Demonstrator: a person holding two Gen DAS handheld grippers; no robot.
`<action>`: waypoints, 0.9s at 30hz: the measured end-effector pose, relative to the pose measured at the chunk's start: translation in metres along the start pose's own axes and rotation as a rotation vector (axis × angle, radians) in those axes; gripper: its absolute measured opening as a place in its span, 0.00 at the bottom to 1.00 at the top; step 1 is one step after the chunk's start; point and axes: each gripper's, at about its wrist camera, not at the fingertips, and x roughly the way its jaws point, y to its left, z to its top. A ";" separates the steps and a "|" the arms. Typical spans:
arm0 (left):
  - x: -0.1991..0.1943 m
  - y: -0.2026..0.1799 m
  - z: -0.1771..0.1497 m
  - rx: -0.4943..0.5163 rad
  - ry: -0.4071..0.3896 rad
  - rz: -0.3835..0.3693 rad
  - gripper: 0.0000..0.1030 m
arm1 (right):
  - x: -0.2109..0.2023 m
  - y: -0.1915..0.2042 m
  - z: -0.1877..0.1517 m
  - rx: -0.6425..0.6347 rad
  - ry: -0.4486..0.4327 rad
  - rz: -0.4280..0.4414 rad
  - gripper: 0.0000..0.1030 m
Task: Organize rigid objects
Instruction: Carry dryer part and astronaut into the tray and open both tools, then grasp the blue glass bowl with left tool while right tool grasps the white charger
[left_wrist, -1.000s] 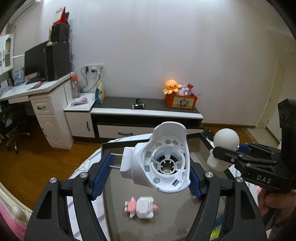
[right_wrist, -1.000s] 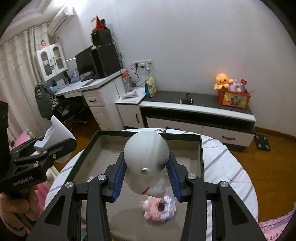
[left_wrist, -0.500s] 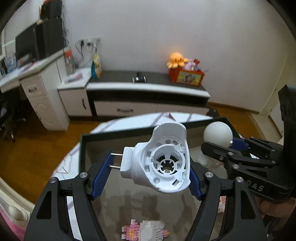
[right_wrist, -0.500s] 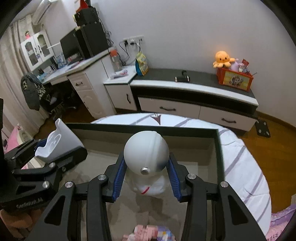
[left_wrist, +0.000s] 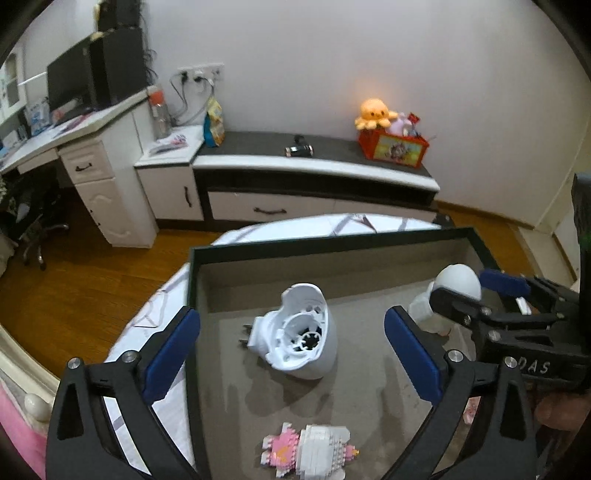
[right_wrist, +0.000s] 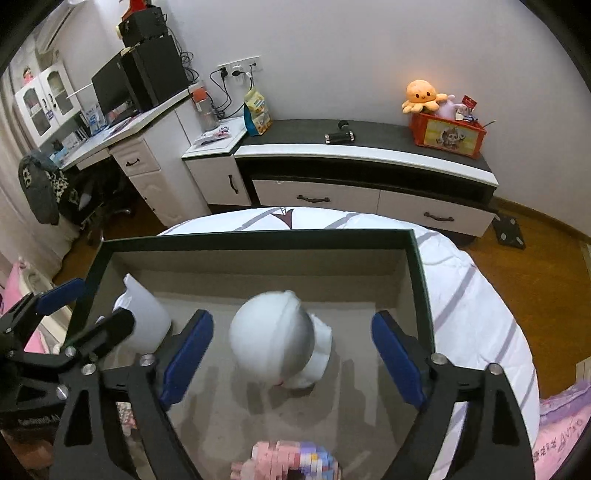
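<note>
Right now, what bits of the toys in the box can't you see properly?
- Round-headed white figure: blurred in the right wrist view; its face cannot be made out.
- Pink block toy: cut off by the bottom edge there.
- White plug-in holder: partly hidden behind the left gripper there.

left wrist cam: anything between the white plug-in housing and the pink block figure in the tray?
Nothing. In the left wrist view, only bare grey tray floor separates the white plug-in housing from the pink block figure.
</note>
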 end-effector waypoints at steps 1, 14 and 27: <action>-0.005 0.001 -0.001 -0.003 -0.014 -0.002 1.00 | -0.003 0.002 -0.001 -0.003 -0.003 -0.005 0.94; -0.096 0.016 -0.033 -0.047 -0.163 0.027 1.00 | -0.083 0.013 -0.030 0.022 -0.146 0.010 1.00; -0.195 0.006 -0.089 -0.046 -0.292 0.033 1.00 | -0.173 0.027 -0.100 -0.012 -0.287 0.001 1.00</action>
